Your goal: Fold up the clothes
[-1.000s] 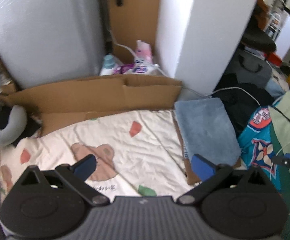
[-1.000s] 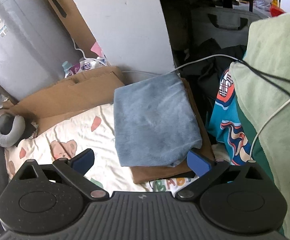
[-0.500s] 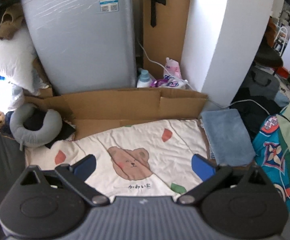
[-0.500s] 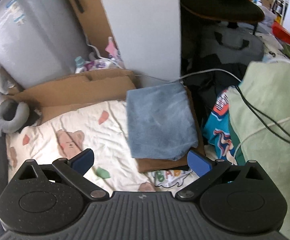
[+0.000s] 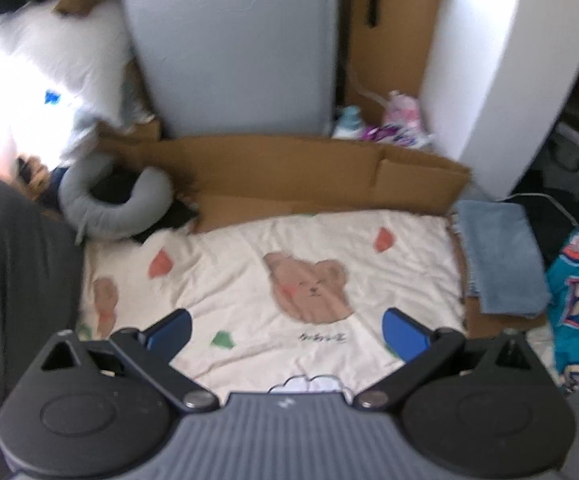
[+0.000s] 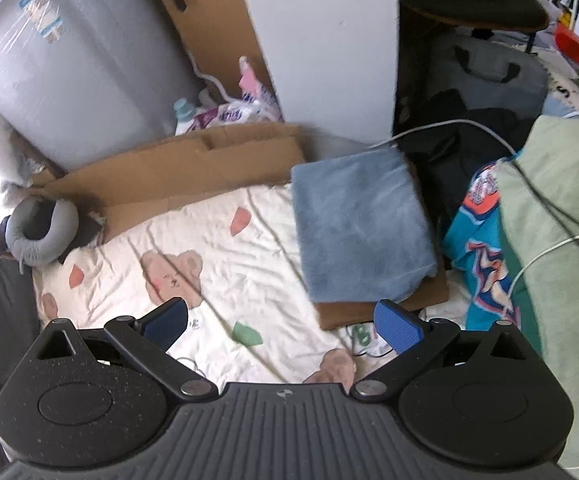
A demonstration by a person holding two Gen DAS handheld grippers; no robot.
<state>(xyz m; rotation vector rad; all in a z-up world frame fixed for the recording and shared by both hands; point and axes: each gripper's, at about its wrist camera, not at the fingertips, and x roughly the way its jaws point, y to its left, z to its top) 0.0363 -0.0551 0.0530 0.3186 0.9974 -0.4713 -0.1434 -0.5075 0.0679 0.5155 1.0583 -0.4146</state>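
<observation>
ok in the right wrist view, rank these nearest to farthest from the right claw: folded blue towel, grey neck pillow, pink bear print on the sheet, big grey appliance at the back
1. Pink bear print, on the sheet just beyond the left pad of the open right claw.
2. Folded blue towel, ahead to the right, on cardboard.
3. Grey neck pillow, far left edge.
4. Big grey appliance, at the back left.

Daylight blown out at left; left view motion-blurred, fisheye-bent edges.
</observation>
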